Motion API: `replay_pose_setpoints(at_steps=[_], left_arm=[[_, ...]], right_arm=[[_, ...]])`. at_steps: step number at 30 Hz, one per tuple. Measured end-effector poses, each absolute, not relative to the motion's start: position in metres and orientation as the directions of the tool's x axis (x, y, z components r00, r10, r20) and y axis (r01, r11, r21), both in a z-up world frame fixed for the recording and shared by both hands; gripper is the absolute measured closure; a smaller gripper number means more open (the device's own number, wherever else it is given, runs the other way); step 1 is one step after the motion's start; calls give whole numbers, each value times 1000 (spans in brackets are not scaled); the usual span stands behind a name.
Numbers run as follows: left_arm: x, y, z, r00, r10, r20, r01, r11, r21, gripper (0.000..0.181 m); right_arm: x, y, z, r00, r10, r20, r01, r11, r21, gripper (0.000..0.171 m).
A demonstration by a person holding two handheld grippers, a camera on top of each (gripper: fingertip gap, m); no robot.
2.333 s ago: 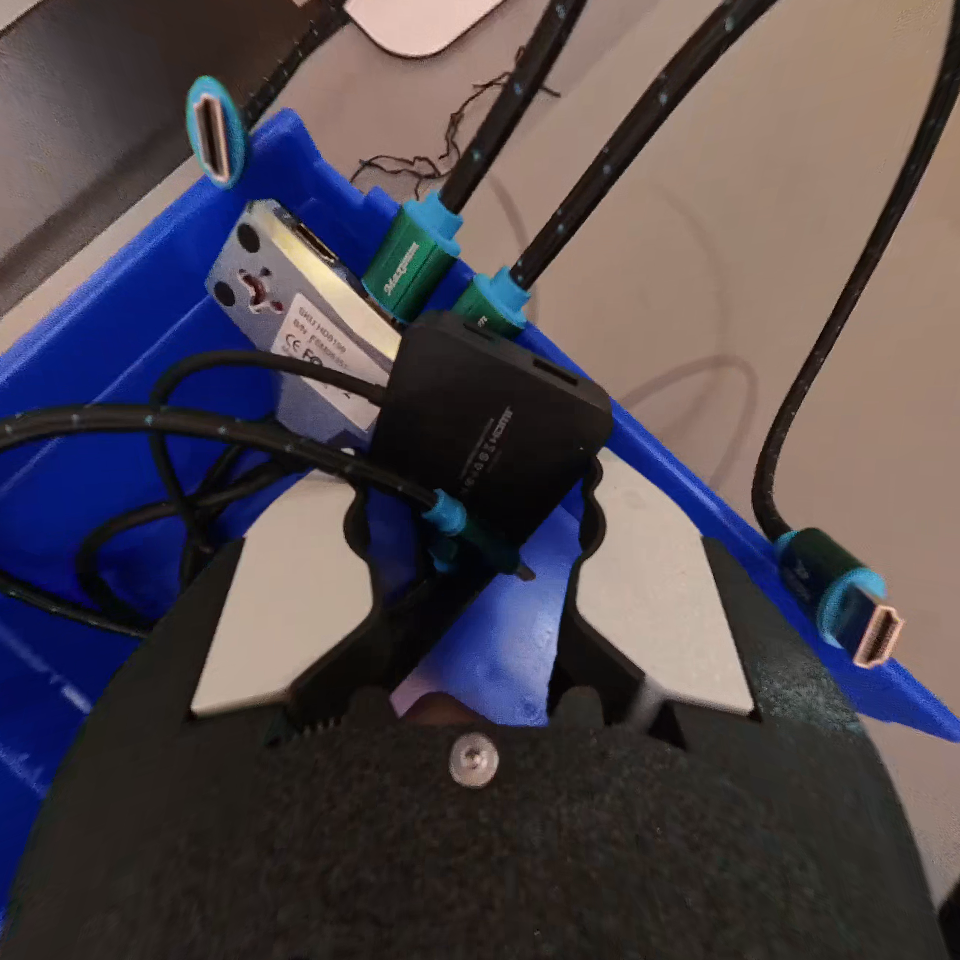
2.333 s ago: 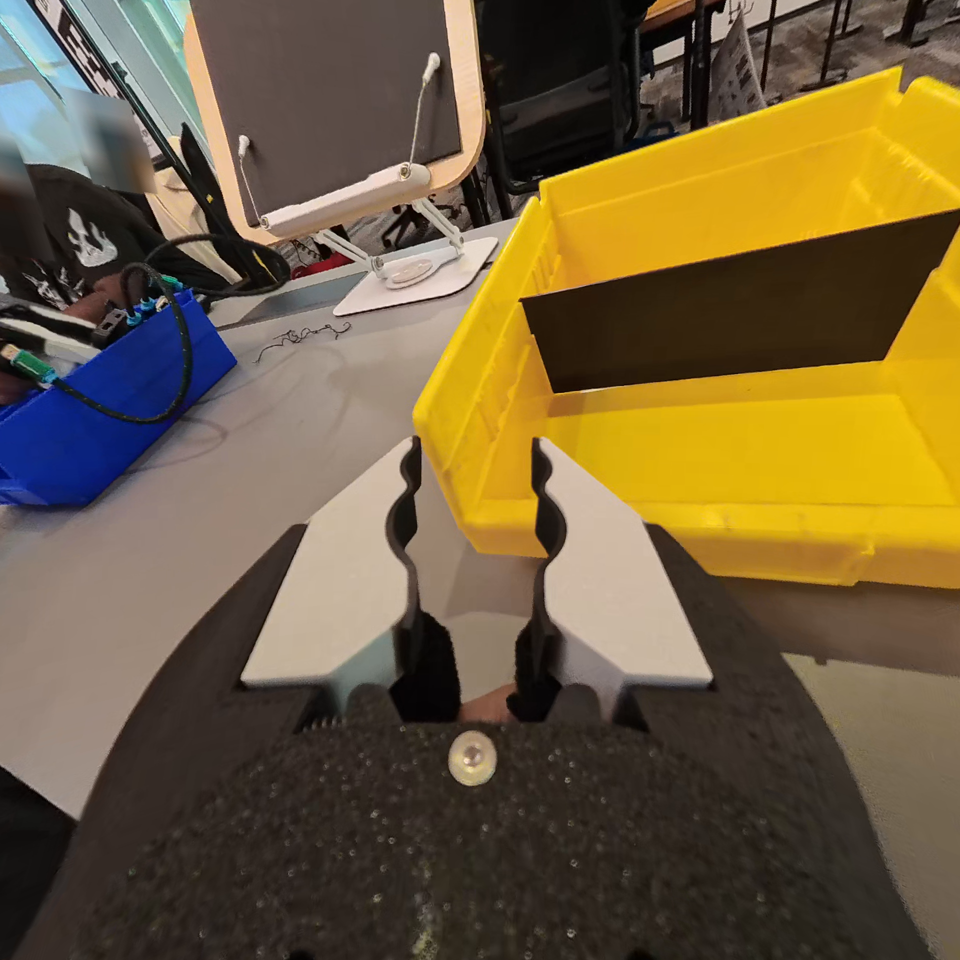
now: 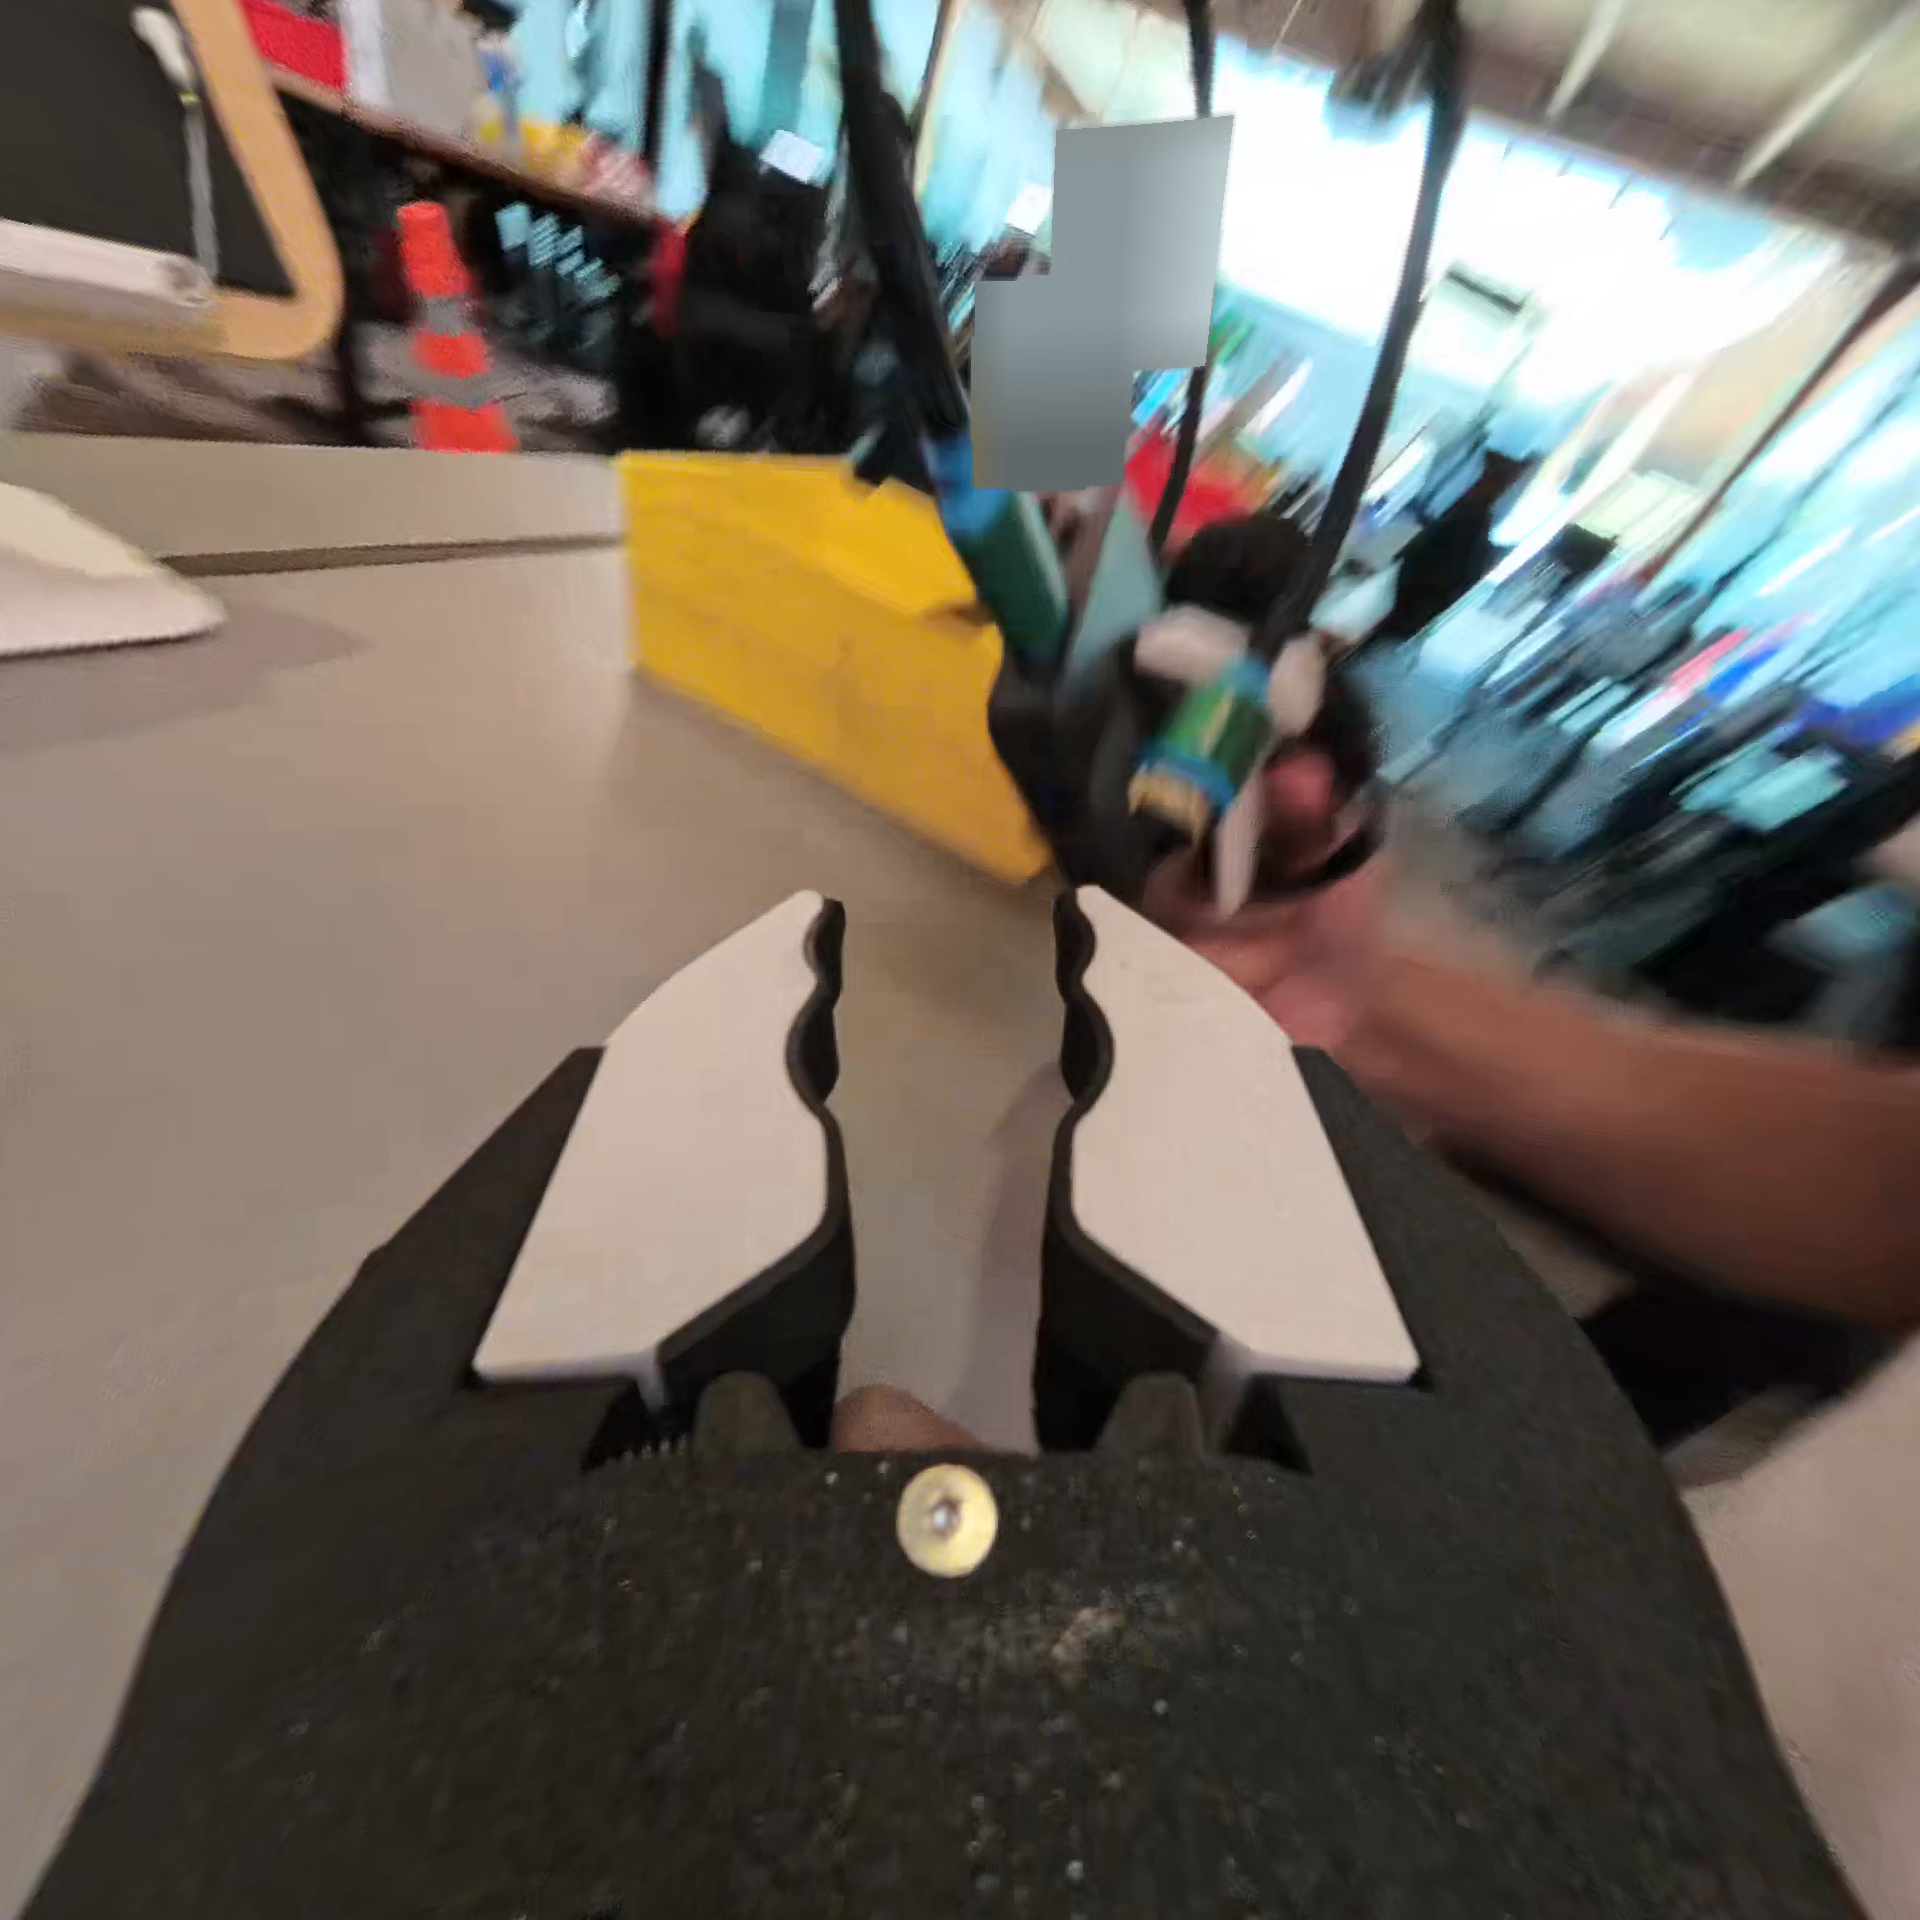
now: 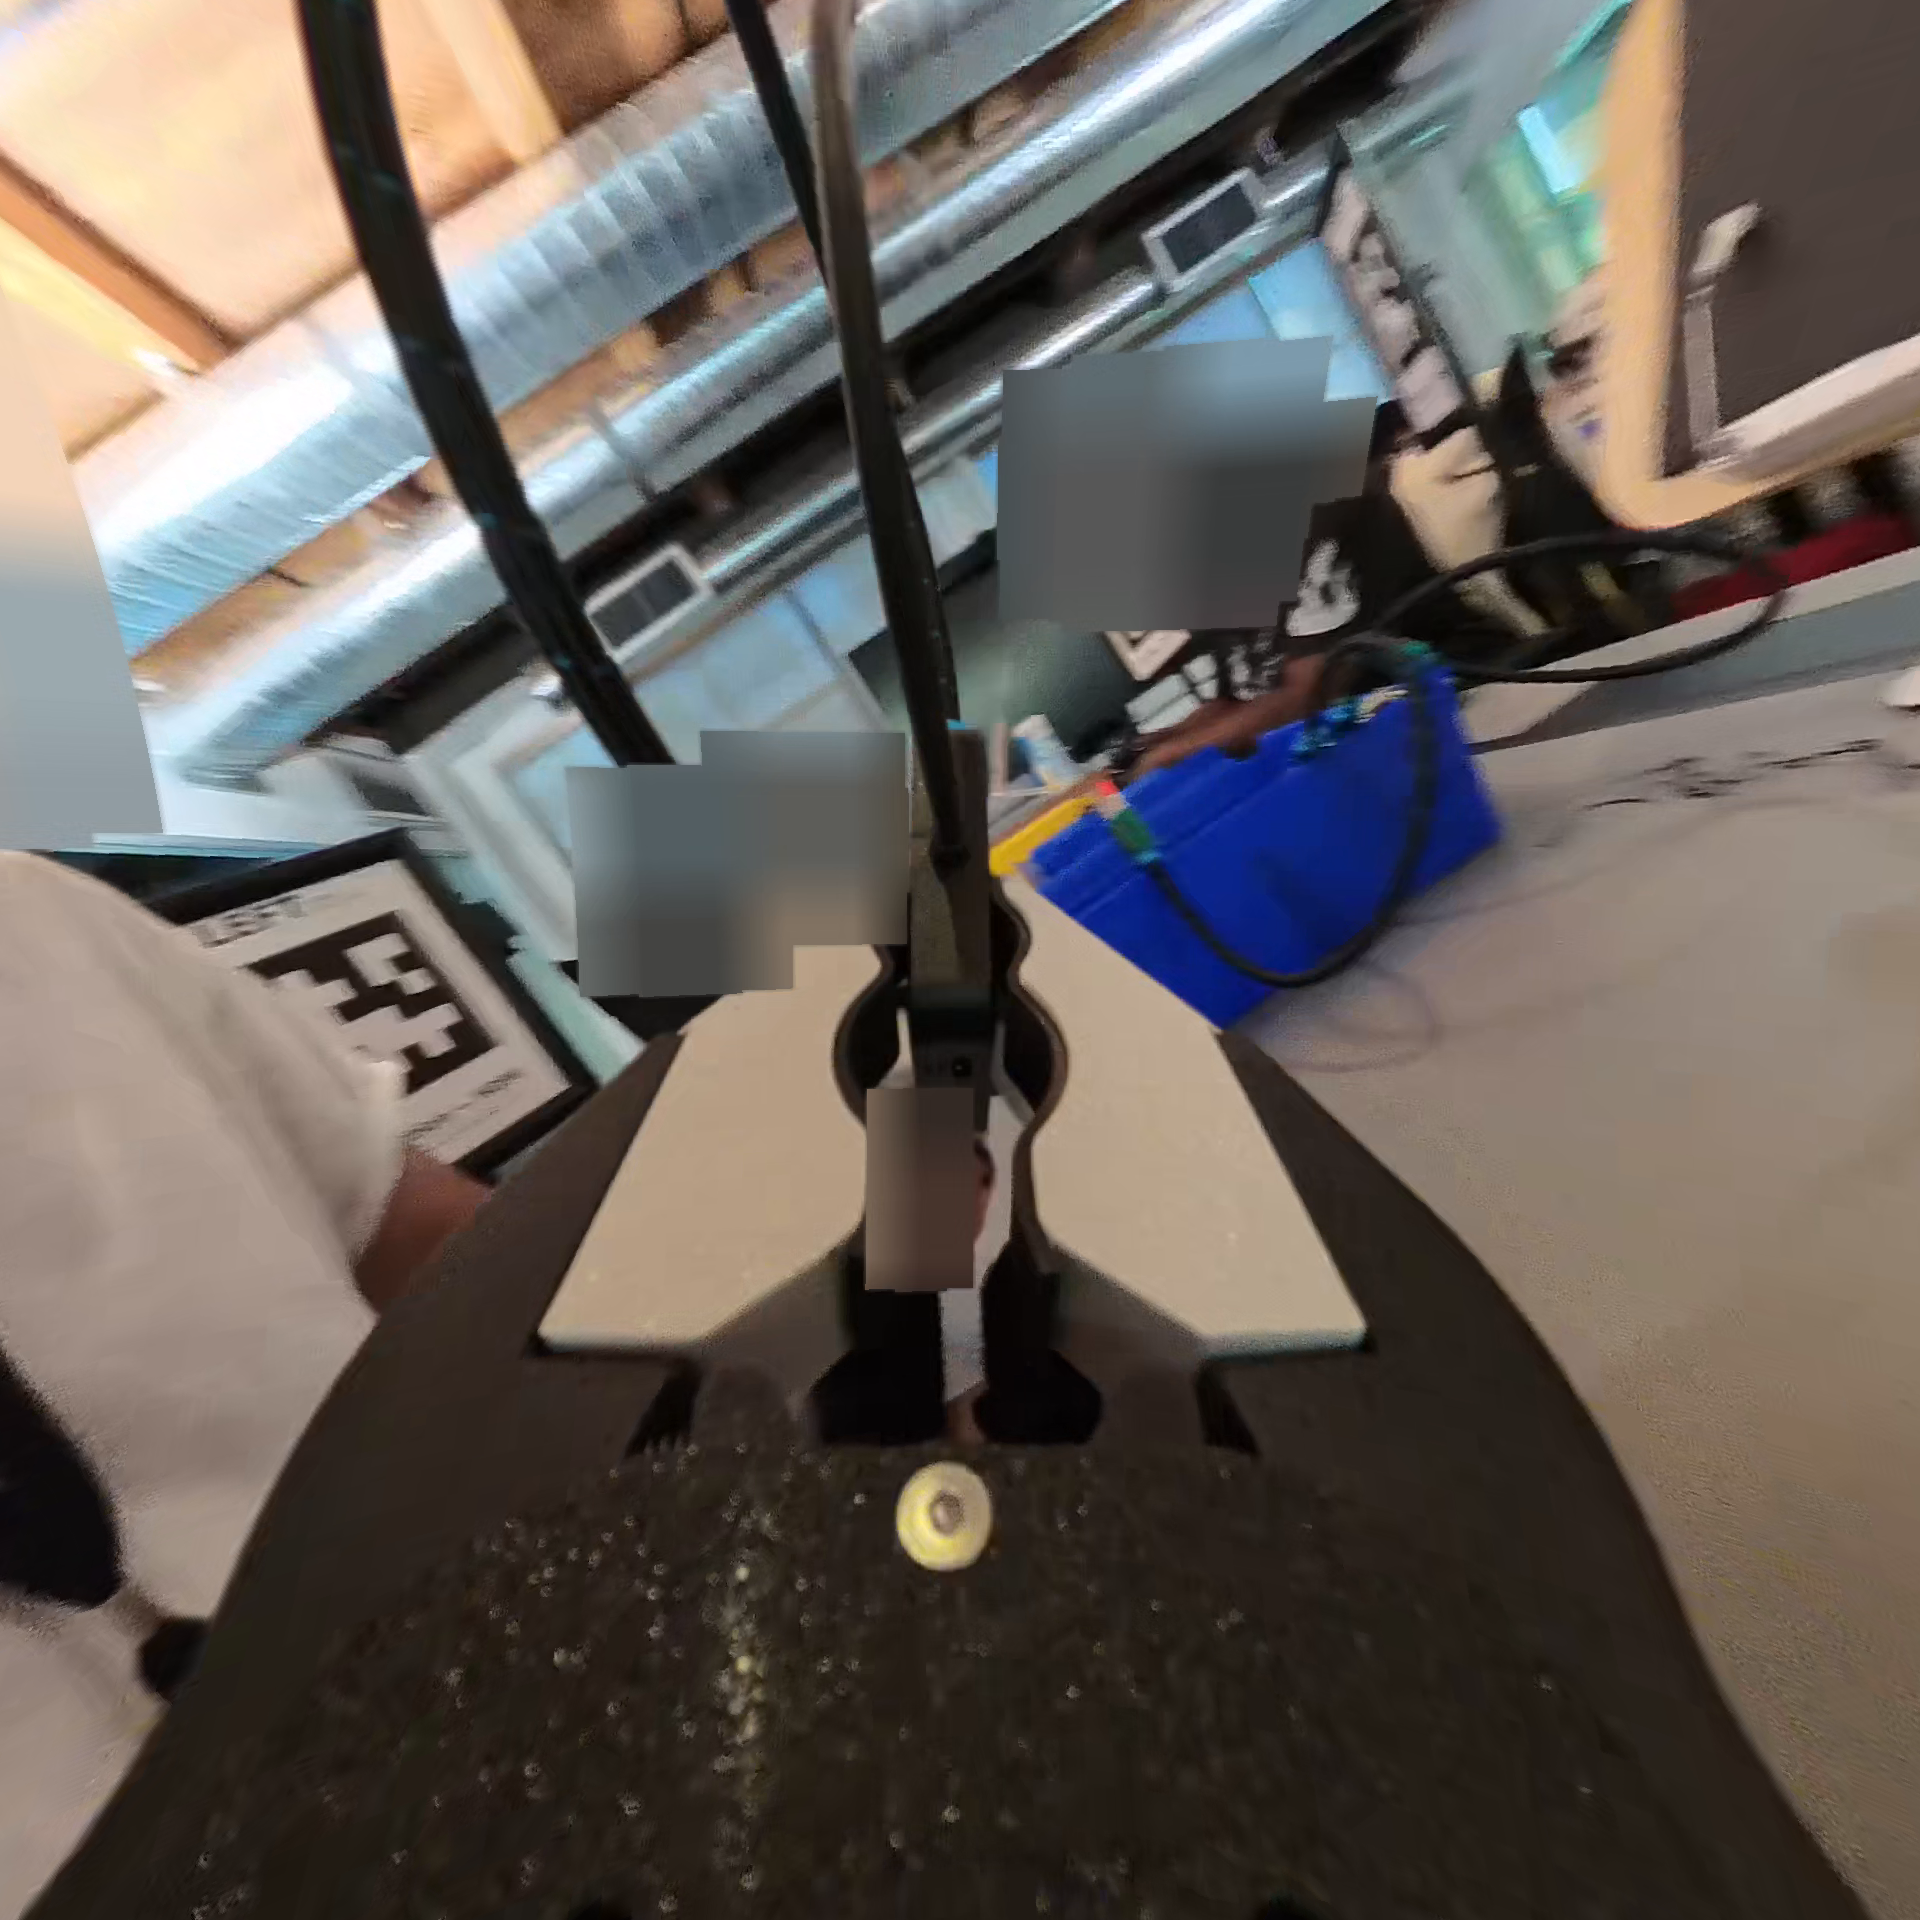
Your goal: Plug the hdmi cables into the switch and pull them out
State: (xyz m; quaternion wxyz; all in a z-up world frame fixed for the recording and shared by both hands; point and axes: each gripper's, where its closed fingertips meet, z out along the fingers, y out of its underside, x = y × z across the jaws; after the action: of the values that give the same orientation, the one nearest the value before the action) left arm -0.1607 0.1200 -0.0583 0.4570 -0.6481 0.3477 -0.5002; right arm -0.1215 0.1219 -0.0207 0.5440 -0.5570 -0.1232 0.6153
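My right gripper (image 4: pixel 951 935) is shut on the thin black switch (image 4: pixel 948 997), held edge-on and upright between the fingers. Black braided HDMI cables (image 4: pixel 488 499) rise from it out of the top of the view. In the left wrist view the same switch is a blurred dark shape with green and blue HDMI plugs (image 3: pixel 1210 738) on it, held up ahead and to the right by a hand (image 3: pixel 1299 966). My left gripper (image 3: pixel 945 914) is open and empty, low over the grey table (image 3: pixel 312 935).
A yellow bin (image 3: pixel 810 644) stands ahead of my left gripper. A blue bin (image 4: pixel 1299 862) with a black cable and a green plug over its side sits on the table at the right. A person in a white sleeve (image 4: pixel 156 1143) is at the left. The tips of one gripper are about 6 cm away from the tips of the other.
My left gripper has left the blue bin, where it sat open around the switch, and faces the yellow bin. My right gripper, open and empty before, is shut on the raised switch.
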Motion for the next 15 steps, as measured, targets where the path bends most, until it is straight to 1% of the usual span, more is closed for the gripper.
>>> replay_pose_setpoints(at_steps=[2, 4, 5, 8, 10, 13, 15], left_arm=[[-162, 114, -36, 87, -854, 513, 161, -497, -853, 142], [-162, 110, -28, -3, -817, 576, 212, -563, -798, 143], [-162, 105, -27, -24, -819, 574, 215, -565, -797, 144], [-157, 98, -33, 0, -834, 552, 195, -541, -818, 152], [-160, 100, -31, -3, -820, 572, 237, -556, -796, 163], [-161, 99, -29, -54, -800, 598, 258, -590, -765, 168], [-162, 100, -30, -36, -812, 583, 266, -570, -778, 168]], right_arm=[[-135, 112, -20, 147, 823, -548, -513, -410, -754, 160], [-147, 106, -21, 135, 833, -537, -489, -416, -767, 159], [-151, 107, -23, 140, 831, -538, -485, -417, -769, 159], [-160, 108, -26, 137, 822, -553, -489, -430, -759, 159], [-166, 105, -26, 100, 823, -559, -491, -448, -747, 159], [-169, 105, -25, 80, 820, -567, -499, -459, -735, 159], [-170, 106, -26, 64, 811, -582, -512, -474, -716, 159]])
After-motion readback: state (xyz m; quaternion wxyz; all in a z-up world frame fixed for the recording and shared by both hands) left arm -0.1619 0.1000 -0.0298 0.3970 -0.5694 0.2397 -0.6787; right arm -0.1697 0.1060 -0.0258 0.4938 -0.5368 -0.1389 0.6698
